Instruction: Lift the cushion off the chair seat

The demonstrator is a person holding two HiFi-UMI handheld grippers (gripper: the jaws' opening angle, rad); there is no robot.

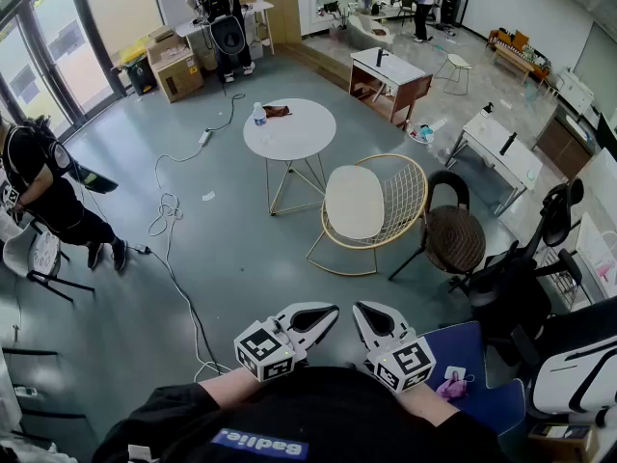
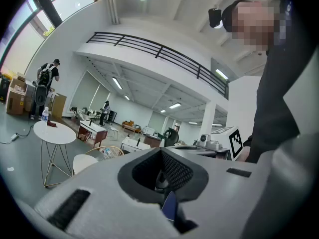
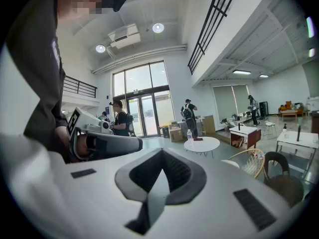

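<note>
A stretch of grey floor [image 1: 241, 249] separates the person from the wire chair [image 1: 410, 191], which stands just right of the round table [image 1: 289, 129]. The white cushion [image 1: 354, 202] lies flat on the chair's seat, untouched. The left gripper [image 1: 313, 318] and right gripper [image 1: 374, 318] are held close to the body, well apart from the chair, each clenched on nothing. The task looks unstarted, with the approach the step in hand. The next move calls for walking up, parting the jaws and pinching the cushion's near edge. Its thickness, underside and any ties cannot be made out, and both gripper views show only a sliver of it.
</note>
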